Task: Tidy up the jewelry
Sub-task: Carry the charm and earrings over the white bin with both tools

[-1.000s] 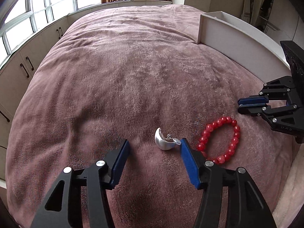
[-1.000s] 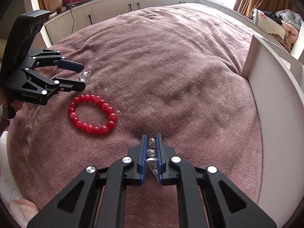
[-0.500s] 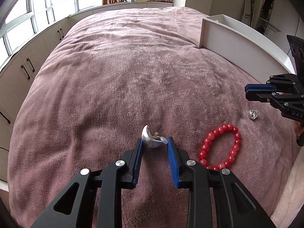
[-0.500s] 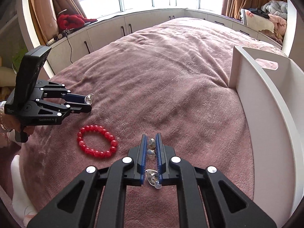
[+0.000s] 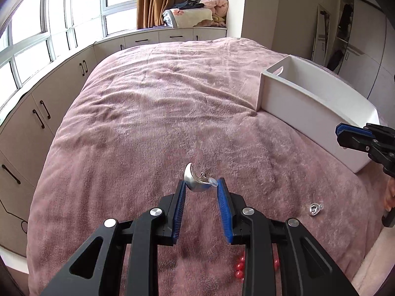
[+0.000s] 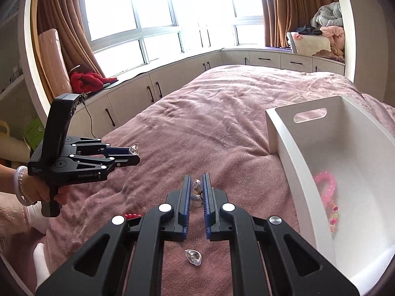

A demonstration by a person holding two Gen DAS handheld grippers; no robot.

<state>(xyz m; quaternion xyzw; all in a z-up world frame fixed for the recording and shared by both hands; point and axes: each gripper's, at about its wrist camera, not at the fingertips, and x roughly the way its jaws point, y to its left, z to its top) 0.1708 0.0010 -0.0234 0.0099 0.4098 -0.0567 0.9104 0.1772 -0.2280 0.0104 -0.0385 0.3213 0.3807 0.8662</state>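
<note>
So the left gripper (image 5: 201,188) has its blue-padded fingers (image 5: 181,194) clamped on a silver crescent-shaped earring (image 5: 195,182), pinched right at the tips and held up off the fuzzy mauve-pink bedspread (image 5: 153,113). Those fingers have just been closing in, and the earring sits between them with its clear little backing poking out toward the right pad. From the right wrist view you can see that same gripper off to the left, a person's hand (image 6: 47,192) wrapped around its handle, with a bangle and beaded bracelets on the wrist.

The right gripper (image 6: 196,192) is squeezed shut on a small silvery earring piece (image 6: 196,190), fingers (image 6: 187,194) nearly touching with the shiny bit wedged between the pads. It's also lifted above the bed.

A second small silver earring (image 6: 193,256) is lying loose on the bedspread, just under the right gripper; in the left view it shows up near the right edge. The red beaded bracelet (image 5: 239,268) is on the bed too, mostly hidden behind the grippers' arms in both views, only a few beads peeking out.

The white rectangular storage bin with a cut-out handle (image 6: 291,153) sits on the bed to the right, close to the right gripper. Inside it there's a pink beaded bracelet (image 6: 327,187) and a smaller string of pink and orange beads (image 6: 333,218) resting on its floor.
</note>
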